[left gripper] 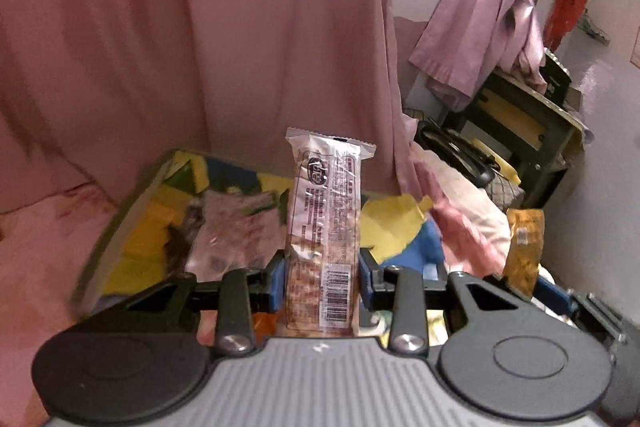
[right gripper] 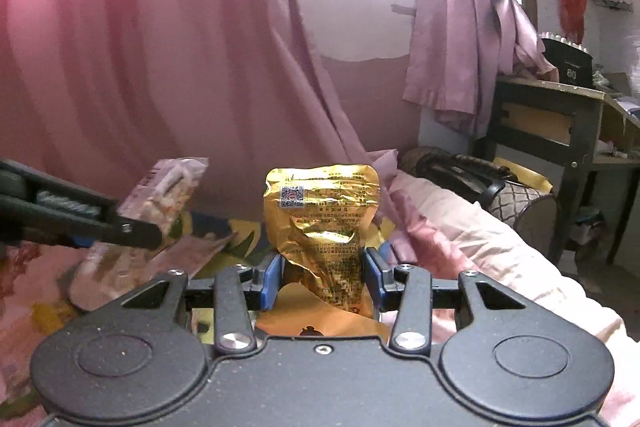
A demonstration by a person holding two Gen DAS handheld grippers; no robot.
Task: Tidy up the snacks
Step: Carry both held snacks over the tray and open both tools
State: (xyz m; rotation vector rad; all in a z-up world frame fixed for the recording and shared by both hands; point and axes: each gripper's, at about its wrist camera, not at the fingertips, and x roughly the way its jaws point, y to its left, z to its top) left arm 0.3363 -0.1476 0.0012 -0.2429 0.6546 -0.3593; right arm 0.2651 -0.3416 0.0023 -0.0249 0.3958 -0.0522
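Note:
My left gripper (left gripper: 322, 279) is shut on a long clear-wrapped snack bar (left gripper: 324, 211), which stands upright between the blue pads. Beyond it lies a tray (left gripper: 116, 223) with a yellow and blue pattern, and a clear snack packet (left gripper: 232, 231) lies flat in it. My right gripper (right gripper: 322, 279) is shut on a crumpled gold pouch (right gripper: 320, 223), also held upright. The same gold pouch (left gripper: 524, 251) shows at the right edge of the left wrist view. In the right wrist view my left gripper (right gripper: 132, 231) reaches in from the left with the snack bar (right gripper: 164, 195).
A pink curtain (right gripper: 140, 47) hangs close behind everything. Pink bedding (right gripper: 460, 227) bulges to the right, with a black bag (right gripper: 460, 167) on it. Further right stands a dark wooden table (right gripper: 560, 123) with a lilac cloth (right gripper: 468, 39) draped above it.

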